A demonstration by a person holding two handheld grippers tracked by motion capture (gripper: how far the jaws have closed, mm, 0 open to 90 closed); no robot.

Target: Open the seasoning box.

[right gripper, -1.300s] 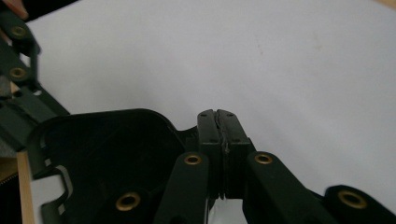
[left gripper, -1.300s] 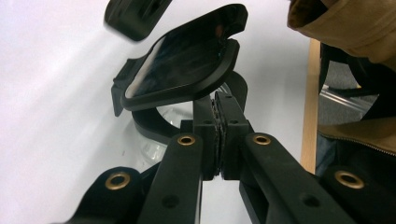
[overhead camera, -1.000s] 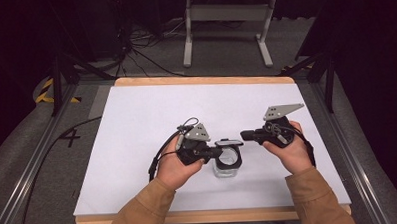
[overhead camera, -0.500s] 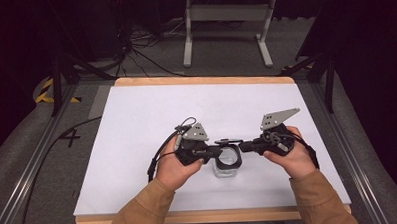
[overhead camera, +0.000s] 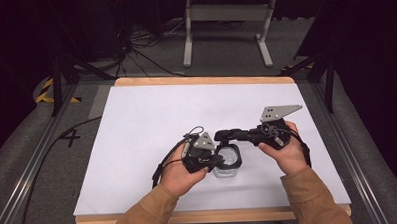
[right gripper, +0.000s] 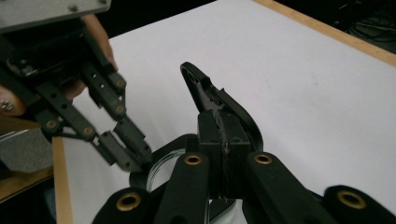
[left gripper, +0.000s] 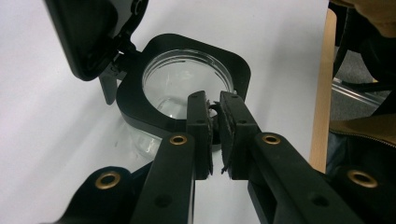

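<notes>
The left gripper [left gripper: 212,135] has its jaws nearly together, pinching the black rim [left gripper: 140,109] of a clear jar [overhead camera: 227,160] that stands on the white sheet [overhead camera: 151,118] near the table's front edge, at about 6 o'clock from the sheet's centre. The right gripper [right gripper: 223,140] reaches in from 3 o'clock with its jaws pressed tight on the jar's hinged black lid [right gripper: 210,95], which stands raised over the open mouth. The wooden table edge [overhead camera: 205,80] frames the sheet, and cables [overhead camera: 149,58] lie on the floor beyond at 12 o'clock.
</notes>
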